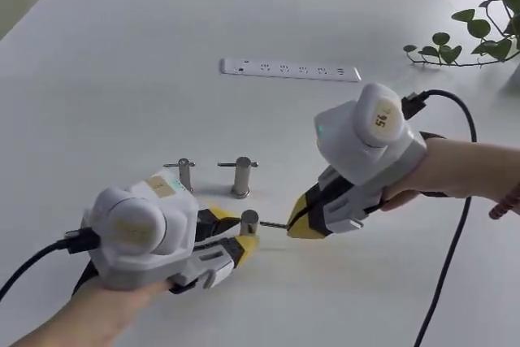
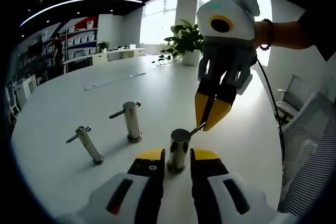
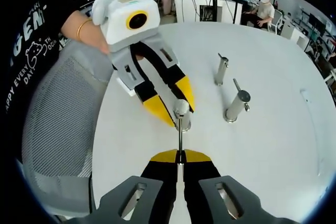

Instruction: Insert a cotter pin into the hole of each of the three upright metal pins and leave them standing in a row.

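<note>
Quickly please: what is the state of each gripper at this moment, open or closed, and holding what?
Left gripper: closed on the near metal pin, which stands upright.
Right gripper: closed on a cotter pin, its tip at that pin's head.

Lighting, as I see it: bright, even; window [image 2: 157,22] glare at 12 o'clock; soft shadows; fisheye edges bent.

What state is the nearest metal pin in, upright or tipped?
Upright: nearest metal pin stands on its base, flanked by the left tool.
</note>
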The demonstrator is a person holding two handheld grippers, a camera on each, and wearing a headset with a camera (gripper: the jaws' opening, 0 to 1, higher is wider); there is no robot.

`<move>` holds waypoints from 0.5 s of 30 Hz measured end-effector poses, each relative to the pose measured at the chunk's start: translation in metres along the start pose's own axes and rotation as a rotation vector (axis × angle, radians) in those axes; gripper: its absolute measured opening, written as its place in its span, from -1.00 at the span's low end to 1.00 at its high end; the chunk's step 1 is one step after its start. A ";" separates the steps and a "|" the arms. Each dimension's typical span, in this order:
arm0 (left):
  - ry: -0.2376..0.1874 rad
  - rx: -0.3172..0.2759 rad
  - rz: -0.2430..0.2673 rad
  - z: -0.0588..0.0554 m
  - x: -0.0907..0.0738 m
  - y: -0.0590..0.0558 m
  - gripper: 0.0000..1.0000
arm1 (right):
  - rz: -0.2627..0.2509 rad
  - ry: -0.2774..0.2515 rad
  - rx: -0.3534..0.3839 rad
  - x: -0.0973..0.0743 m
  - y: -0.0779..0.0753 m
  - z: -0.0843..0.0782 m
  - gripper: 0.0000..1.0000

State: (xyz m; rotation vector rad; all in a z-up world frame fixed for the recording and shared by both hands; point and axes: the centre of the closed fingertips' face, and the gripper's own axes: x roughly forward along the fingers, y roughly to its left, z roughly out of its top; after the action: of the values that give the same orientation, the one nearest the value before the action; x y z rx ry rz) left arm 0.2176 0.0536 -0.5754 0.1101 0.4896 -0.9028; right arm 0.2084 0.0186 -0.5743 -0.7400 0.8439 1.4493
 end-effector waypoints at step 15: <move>0.011 -0.029 0.010 -0.003 0.002 0.001 -0.76 | -0.012 0.013 -0.041 -0.003 -0.002 0.007 -1.00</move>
State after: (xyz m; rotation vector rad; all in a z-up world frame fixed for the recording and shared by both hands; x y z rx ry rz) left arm 0.2186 0.0534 -0.5787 0.0915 0.5121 -0.8852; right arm 0.2110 0.0224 -0.5681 -0.7855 0.8202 1.4561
